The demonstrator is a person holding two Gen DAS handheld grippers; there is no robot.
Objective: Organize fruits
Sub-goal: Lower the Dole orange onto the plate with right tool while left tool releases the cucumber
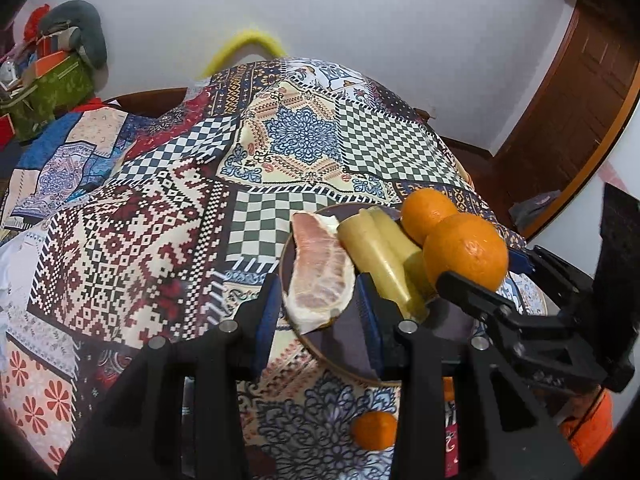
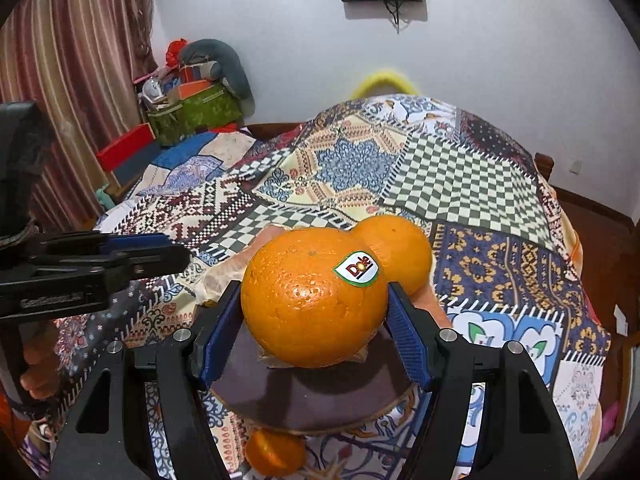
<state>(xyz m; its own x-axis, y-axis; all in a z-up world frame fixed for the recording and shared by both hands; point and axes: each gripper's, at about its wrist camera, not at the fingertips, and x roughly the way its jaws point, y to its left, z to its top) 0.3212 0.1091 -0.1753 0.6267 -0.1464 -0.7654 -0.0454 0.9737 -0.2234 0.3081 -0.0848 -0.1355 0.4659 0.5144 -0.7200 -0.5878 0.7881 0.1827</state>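
A dark round plate (image 1: 348,344) sits on the patchwork tablecloth. On it lie a pink pomelo wedge (image 1: 320,276), yellow-green cane pieces (image 1: 384,260) and an orange (image 1: 426,214). My left gripper (image 1: 320,312) is open, its fingers either side of the pomelo wedge. My right gripper (image 2: 314,320) is shut on a large orange (image 2: 316,300) with a Dole sticker, over the plate (image 2: 320,404); it also shows in the left wrist view (image 1: 466,254). The second orange (image 2: 400,256) sits just behind it. A small mandarin (image 1: 374,430) lies on the cloth in front of the plate, also in the right wrist view (image 2: 276,452).
The patchwork tablecloth (image 1: 160,240) covers the table. A pile of bags and boxes (image 2: 192,104) stands at the back left by a curtain. A wooden door (image 1: 568,120) is at the right. A yellow hoop (image 1: 248,46) pokes up behind the table.
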